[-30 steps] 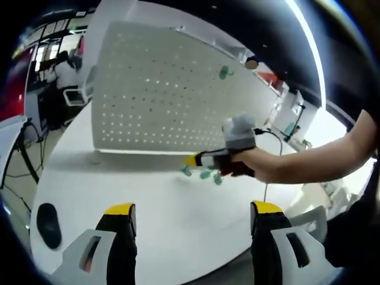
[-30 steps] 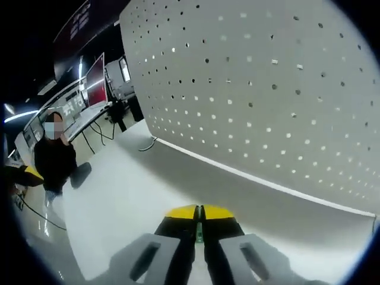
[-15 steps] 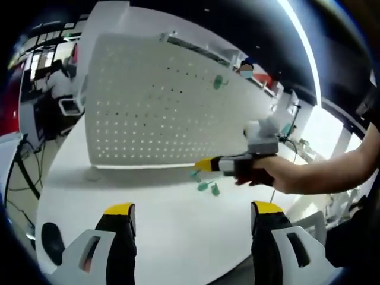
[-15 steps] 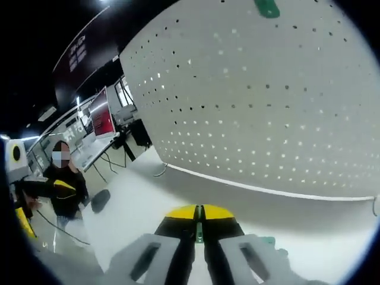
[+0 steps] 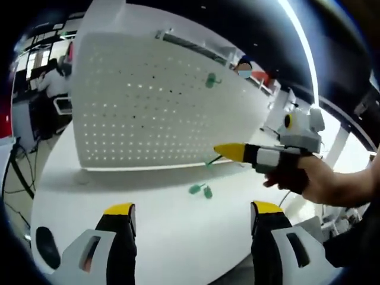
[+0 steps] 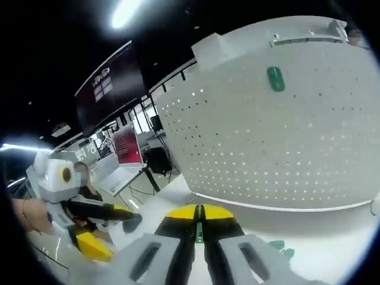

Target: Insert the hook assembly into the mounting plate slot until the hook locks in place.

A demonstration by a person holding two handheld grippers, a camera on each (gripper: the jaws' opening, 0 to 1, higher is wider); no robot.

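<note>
both views near, facing shared pegboard

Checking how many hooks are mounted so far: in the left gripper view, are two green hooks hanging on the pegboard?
No. One green hook hangs on the pegboard; the other green hooks lie on the table.

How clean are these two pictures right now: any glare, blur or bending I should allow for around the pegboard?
Left gripper view: the pegboard bows from fisheye, a ceiling light strip glares, and a soft shadow lies at the board's foot on the table. Right gripper view: the board's edges curve, the left gripper is blurred, and the green hook on the board reads clearly.
</note>
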